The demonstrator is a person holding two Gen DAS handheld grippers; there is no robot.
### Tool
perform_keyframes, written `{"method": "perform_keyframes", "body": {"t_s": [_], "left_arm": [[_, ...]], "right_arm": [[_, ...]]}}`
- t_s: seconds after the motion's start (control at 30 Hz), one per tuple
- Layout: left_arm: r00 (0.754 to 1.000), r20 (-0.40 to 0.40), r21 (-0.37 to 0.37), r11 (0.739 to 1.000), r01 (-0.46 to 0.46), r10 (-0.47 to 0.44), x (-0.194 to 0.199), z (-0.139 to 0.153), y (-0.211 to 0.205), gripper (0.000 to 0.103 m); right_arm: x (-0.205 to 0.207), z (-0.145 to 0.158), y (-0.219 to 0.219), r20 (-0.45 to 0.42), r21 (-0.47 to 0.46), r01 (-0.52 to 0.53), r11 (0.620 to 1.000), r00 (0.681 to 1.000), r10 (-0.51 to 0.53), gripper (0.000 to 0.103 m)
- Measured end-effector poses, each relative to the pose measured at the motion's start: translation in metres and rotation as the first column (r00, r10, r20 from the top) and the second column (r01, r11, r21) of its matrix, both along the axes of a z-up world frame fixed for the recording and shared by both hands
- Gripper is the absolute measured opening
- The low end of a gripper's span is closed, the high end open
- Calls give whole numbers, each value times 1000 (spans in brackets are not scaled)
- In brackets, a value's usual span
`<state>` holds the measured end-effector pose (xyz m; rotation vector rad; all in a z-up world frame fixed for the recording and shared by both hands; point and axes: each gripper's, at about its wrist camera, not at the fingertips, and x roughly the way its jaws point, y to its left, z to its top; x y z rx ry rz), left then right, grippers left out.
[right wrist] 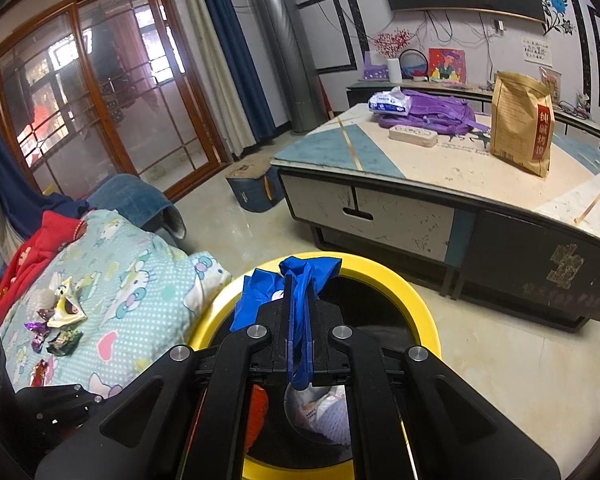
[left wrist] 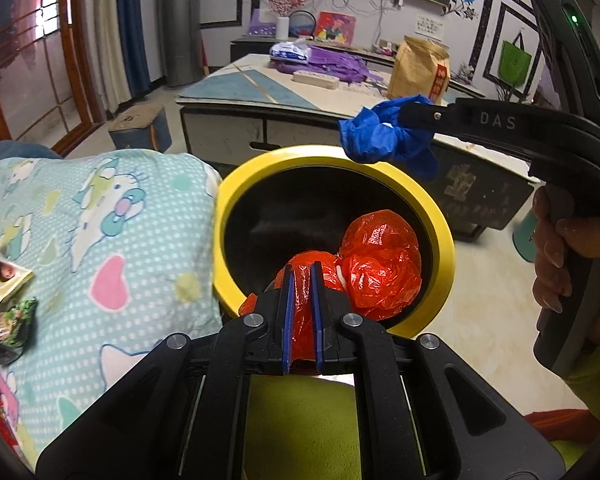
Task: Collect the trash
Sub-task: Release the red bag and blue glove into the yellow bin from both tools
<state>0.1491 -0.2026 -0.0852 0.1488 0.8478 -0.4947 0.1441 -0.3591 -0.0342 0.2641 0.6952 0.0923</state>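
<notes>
A yellow-rimmed black bin [left wrist: 440,220] stands on the floor beside the bed; it also shows in the right wrist view [right wrist: 412,292]. My left gripper [left wrist: 301,276] is shut on a crumpled red plastic bag [left wrist: 380,264] that lies in the bin's mouth. My right gripper [left wrist: 404,118] enters from the right, shut on a crumpled blue plastic bag [left wrist: 384,136], held above the bin's far rim. In the right wrist view the right gripper [right wrist: 299,284] pinches the blue bag [right wrist: 256,300] over the bin. Several wrappers [right wrist: 62,320] lie on the cartoon-print quilt [right wrist: 140,292].
Wrappers [left wrist: 10,320] also lie on the quilt [left wrist: 112,240] at left. A low coffee table [right wrist: 440,168] with a brown paper bag [right wrist: 522,120], purple backpack [right wrist: 432,114] and tissue pack stands beyond the bin. A small stool [right wrist: 254,184] sits on the tiled floor.
</notes>
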Motion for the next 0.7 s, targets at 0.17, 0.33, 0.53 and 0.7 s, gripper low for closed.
{"method": "perform_keyframes", "body": {"t_s": [0.17, 0.33, 0.53, 0.7], "left_arm": [[1000, -14, -1, 1000, 18, -18, 3, -7, -8, 4], [1000, 0, 1, 1000, 30, -30, 5, -8, -12, 12], [1000, 7, -30, 1000, -5, 5, 5, -5, -4, 46], [998, 12, -92, 994, -59, 61, 6, 5, 12, 74]], "right_arm": [[4, -8, -3, -34, 6, 5, 1000, 999, -4, 4], [7, -13, -5, -52, 17, 11, 1000, 999, -10, 7], [7, -14, -10, -50, 19, 42, 999, 998, -41, 38], [5, -13, -12, -45, 16, 46, 999, 998, -46, 42]]}}
